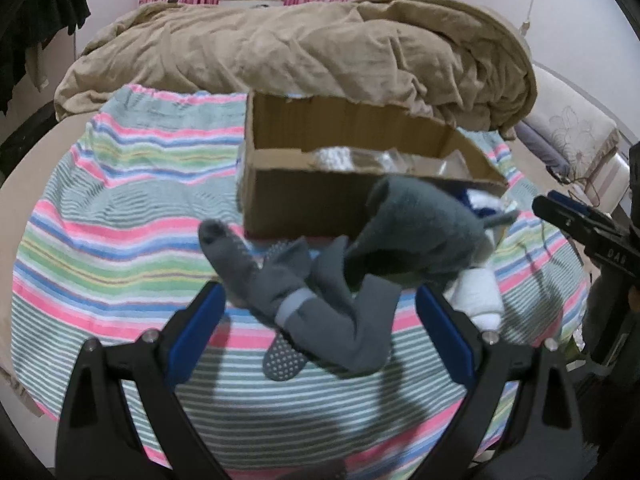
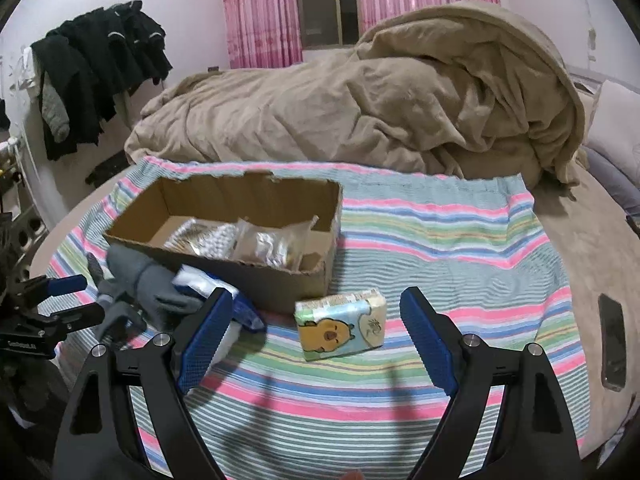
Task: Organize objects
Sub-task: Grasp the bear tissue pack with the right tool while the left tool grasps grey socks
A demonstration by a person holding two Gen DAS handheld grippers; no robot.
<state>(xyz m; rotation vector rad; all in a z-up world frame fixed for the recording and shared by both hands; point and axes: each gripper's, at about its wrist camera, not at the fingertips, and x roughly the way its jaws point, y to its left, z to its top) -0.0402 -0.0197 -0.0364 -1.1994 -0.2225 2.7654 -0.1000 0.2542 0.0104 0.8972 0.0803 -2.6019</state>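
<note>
1. Bedroom scene: pink curtains (image 2: 260, 12) at the back, a rumpled tan duvet (image 2: 360, 108) piled across the bed, and dark clothes (image 2: 92, 68) hanging at the left wall in the right wrist view.
2. A striped blanket (image 2: 440, 232) in pink, green and blue is spread over the near part of the bed, and everything being sorted sits on it.
3. An open cardboard box (image 2: 280, 276) sits on the blanket, with a few clear plastic packets (image 2: 256, 244) inside it.
4. Grey socks (image 1: 320, 300) lie in a loose heap right in front of the box; one shows its dotted grip sole. Next to them there's a white and blue bundle (image 2: 204, 280), can't tell exactly what it is.
5. A tissue pack (image 2: 340, 324) with a cartoon animal on it lies just beside the box's near corner, flat on the blanket.
6. Left gripper (image 1: 320, 332): spread wide, blue pads on either side of the sock heap, holding nothing. Can't tell whether it's touching the fabric or just above it.
7. Right gripper (image 2: 316, 340): also wide open and holding nothing, with the tissue pack sitting between its fingers but clear of both pads.
8. A dark phone (image 2: 612, 348) lies on the bare mattress off to the right, well apart from the rest.
</note>
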